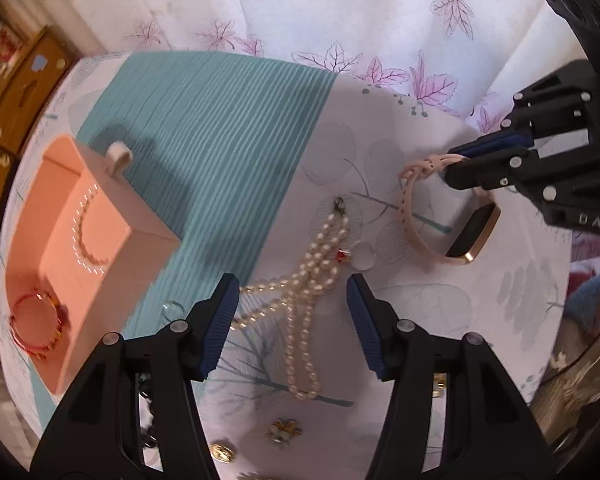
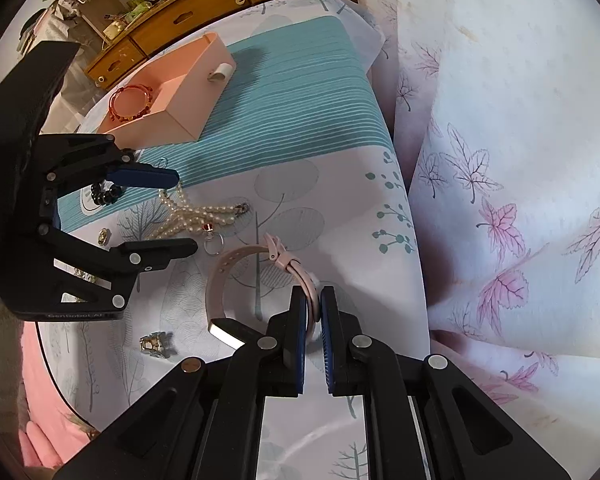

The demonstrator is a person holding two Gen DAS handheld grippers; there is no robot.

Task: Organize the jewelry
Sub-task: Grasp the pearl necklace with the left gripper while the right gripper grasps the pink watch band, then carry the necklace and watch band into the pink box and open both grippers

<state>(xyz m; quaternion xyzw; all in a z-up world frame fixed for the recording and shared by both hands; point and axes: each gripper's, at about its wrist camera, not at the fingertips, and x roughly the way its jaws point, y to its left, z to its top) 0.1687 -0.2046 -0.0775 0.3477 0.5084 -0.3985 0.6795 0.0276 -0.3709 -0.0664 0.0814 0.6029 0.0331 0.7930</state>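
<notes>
Watch (image 2: 236,276) strap's pinched in the right gripper (image 2: 312,312) jaws; left gripper (image 1: 292,300) jaws spread wide over the pearl necklace (image 1: 300,292).

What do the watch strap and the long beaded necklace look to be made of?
Watch strap: likely matte pink silicone; smooth, flexible, punched holes. Necklace: glossy cream beads, pearl or imitation; cannot tell which. Right gripper pinches the strap.

A round table (image 1: 440,320) in leaf-print cloth bears a teal mat (image 1: 220,128), pearl necklace (image 1: 300,292) and pink watch (image 1: 440,216).
</notes>
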